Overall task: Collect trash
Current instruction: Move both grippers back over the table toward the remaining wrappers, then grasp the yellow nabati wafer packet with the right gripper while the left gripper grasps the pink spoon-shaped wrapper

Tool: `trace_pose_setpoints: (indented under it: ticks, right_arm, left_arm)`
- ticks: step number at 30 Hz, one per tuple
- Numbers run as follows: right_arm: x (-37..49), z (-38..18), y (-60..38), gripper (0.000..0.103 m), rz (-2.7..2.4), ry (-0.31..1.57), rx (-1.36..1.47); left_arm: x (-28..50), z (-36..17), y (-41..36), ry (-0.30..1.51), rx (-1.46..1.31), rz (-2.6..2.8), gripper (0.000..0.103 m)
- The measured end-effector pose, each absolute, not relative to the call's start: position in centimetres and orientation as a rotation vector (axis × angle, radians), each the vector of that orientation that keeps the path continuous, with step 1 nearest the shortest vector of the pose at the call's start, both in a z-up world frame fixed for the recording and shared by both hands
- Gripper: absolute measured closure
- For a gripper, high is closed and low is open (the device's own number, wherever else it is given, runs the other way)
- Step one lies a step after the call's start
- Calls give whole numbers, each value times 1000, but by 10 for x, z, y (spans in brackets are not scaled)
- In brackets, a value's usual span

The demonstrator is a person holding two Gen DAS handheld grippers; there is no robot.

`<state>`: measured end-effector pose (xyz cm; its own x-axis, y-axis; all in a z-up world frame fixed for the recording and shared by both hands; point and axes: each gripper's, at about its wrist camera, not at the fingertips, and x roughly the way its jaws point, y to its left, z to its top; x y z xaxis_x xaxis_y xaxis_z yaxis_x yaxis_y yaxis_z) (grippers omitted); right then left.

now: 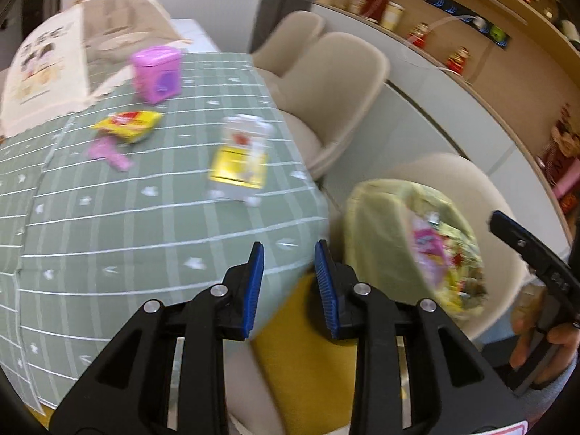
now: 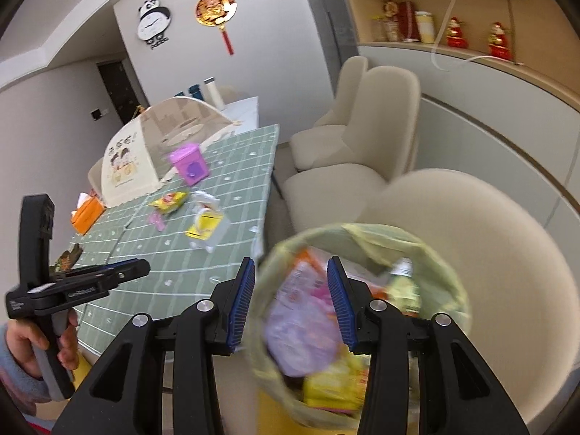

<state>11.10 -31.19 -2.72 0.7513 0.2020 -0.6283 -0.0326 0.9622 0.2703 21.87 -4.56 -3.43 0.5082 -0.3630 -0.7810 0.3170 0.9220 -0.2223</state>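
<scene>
My left gripper (image 1: 289, 250) stands open with nothing between its blue pads, over the near edge of the green checked tablecloth (image 1: 145, 235). On the cloth lie a yellow snack packet (image 1: 127, 125), a pink wrapper (image 1: 108, 154) and a clear package with a yellow card (image 1: 241, 156). A pink box (image 1: 156, 72) stands further back. A bin with a pale green liner (image 2: 362, 232) sits on a cream chair, full of colourful wrappers. My right gripper (image 2: 291, 264) is open above the bin's mouth. A blurred purple wrapper (image 2: 301, 326) lies below its jaws, and the pads do not press on it.
A mesh food cover (image 1: 47, 69) stands at the table's far end, an orange tissue box (image 2: 87, 214) to its left. Cream chairs (image 1: 337, 83) line the table's right side. A yellow cushion (image 1: 308, 362) lies below my left gripper. A wall shelf holds figurines (image 2: 455, 32).
</scene>
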Motion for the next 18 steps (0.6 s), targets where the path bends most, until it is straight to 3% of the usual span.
trace_pose_setpoints:
  ticks: [2,18]
  right_arm:
    - [123,-28,-292,56,148,718,232]
    - [223,-41,-144,56,221,815,120]
  left_arm:
    - [226,-36,-25,943,-47,-358,75]
    - [329,-57,111,946,-109,-402,75]
